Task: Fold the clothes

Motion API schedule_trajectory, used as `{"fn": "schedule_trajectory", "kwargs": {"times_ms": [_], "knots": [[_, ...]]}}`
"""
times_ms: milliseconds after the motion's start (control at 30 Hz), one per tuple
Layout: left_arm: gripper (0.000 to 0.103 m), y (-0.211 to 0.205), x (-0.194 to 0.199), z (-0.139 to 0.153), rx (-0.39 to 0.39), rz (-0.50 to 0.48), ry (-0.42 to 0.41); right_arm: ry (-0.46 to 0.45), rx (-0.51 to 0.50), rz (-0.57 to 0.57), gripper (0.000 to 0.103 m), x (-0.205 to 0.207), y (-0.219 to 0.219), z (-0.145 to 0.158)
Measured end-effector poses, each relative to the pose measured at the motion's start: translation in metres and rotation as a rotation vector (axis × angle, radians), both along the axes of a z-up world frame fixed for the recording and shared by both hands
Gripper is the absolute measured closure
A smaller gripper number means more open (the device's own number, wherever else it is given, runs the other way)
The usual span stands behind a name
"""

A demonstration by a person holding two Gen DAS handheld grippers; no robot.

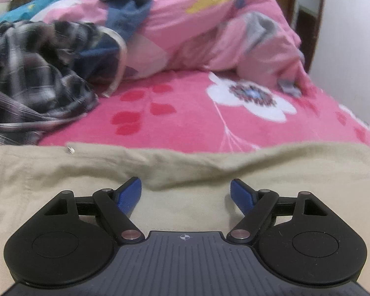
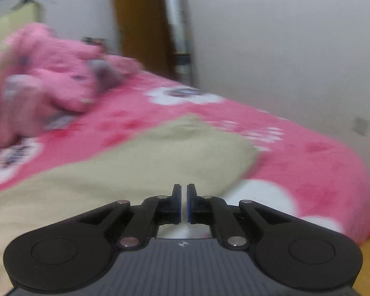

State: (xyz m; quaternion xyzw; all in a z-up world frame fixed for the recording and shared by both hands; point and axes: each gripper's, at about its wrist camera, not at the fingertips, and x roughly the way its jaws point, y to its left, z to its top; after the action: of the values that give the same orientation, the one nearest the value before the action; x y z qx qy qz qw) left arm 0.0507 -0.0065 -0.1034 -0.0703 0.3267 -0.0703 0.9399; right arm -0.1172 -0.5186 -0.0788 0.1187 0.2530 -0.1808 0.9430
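- A beige garment (image 1: 185, 162), khaki in tone, lies spread on the bed, over a pink blanket (image 1: 185, 113) printed with white flowers and red leaves.
- In the left wrist view the garment fills the lower half of the frame; its far edge runs across the picture, with a shallow wrinkle near the middle and a small metal stud (image 1: 70, 150) close to that edge on the left.
- The left gripper (image 1: 186, 193) hovers low over the beige cloth with its blue-padded fingers (image 1: 129, 194) spread wide apart; nothing lies between them.
- The right gripper (image 2: 184, 203) has its fingers (image 2: 177, 203) drawn nearly together, with only a thin slit between the pads. I cannot tell whether any cloth is caught in that slit.
- In the right wrist view the garment (image 2: 140, 162) stretches from the lower left to a rounded corner at mid-frame, with the pink blanket (image 2: 308, 162) beyond it and to the right. This view is blurred.
- A rumpled black-and-white plaid garment (image 1: 34, 74) sits on the bed at the left, well apart from the beige one.
- Behind it lies a bunched pink quilt (image 1: 209, 32), with a blue piece of clothing (image 1: 125, 12) draped on top.
- A pale wall (image 2: 283, 49) and a brown wooden door frame (image 2: 138, 24) stand beyond the bed.
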Motion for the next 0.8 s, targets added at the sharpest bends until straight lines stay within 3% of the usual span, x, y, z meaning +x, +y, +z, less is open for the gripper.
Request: {"fn": "schedule_trajectory", "kwargs": {"times_ms": [167, 333, 467, 633, 733, 800], "knots": [[0.025, 0.019, 0.022, 0.008, -0.063, 0.05, 0.075, -0.075, -0.017, 0.244, 0.097, 0.02, 0.094, 0.024], [0.025, 0.038, 0.032, 0.011, -0.168, 0.079, 0.072, -0.099, 0.046, 0.523, 0.096, 0.055, 0.189, 0.029], [0.026, 0.053, 0.032, 0.01, -0.242, 0.075, 0.087, -0.086, -0.012, 0.738, 0.085, 0.079, 0.273, 0.032], [0.028, 0.071, 0.024, 0.009, -0.278, 0.057, 0.075, 0.016, 0.12, 0.844, 0.085, 0.126, 0.327, 0.01], [0.029, 0.077, 0.024, 0.003, -0.299, 0.036, 0.064, 0.101, 0.138, 0.798, 0.085, 0.147, 0.323, -0.016], [0.029, 0.078, 0.023, 0.0, -0.303, 0.022, 0.049, 0.15, 0.155, 0.723, 0.099, 0.159, 0.298, -0.032]]}}
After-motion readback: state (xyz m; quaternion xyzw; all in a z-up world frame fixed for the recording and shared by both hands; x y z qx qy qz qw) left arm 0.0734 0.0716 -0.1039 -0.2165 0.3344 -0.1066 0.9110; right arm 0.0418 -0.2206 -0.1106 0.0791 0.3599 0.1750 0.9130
